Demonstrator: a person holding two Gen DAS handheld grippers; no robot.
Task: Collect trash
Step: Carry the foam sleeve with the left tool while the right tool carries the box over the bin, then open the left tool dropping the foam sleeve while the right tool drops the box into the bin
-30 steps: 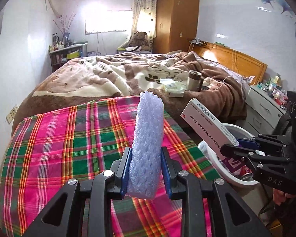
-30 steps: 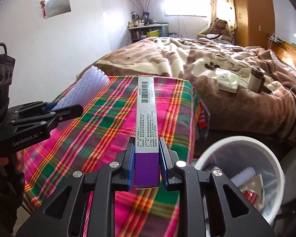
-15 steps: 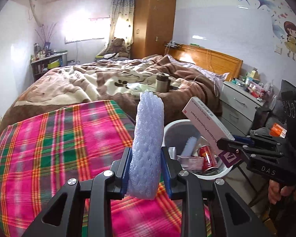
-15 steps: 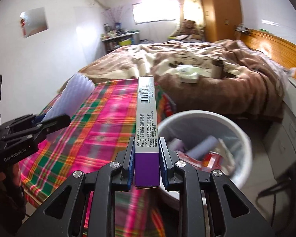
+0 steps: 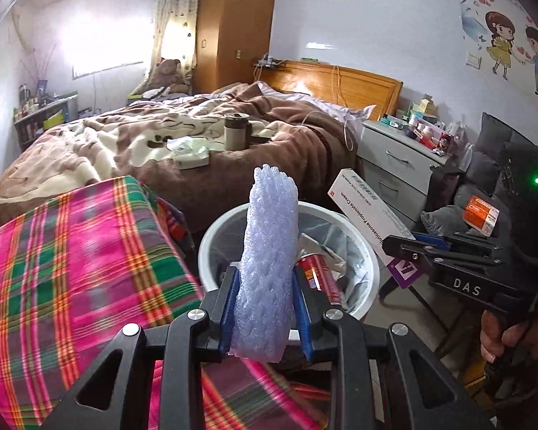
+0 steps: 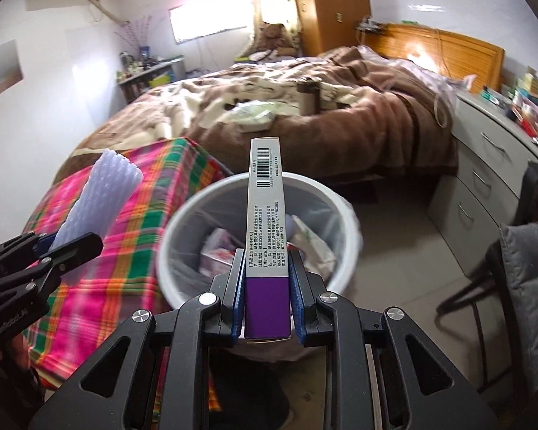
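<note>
Gripping a foam sleeve (image 5: 267,261) in left jaws, carton (image 6: 267,229) in right jaws, red can (image 5: 317,274) visible in left view only

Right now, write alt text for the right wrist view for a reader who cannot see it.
The right gripper clamps a long white and purple medicine box upright over a white trash bin already holding wrappers. To the left, the left gripper holds a pale foam sleeve above a plaid cloth; an unmade bed fills the background.
</note>
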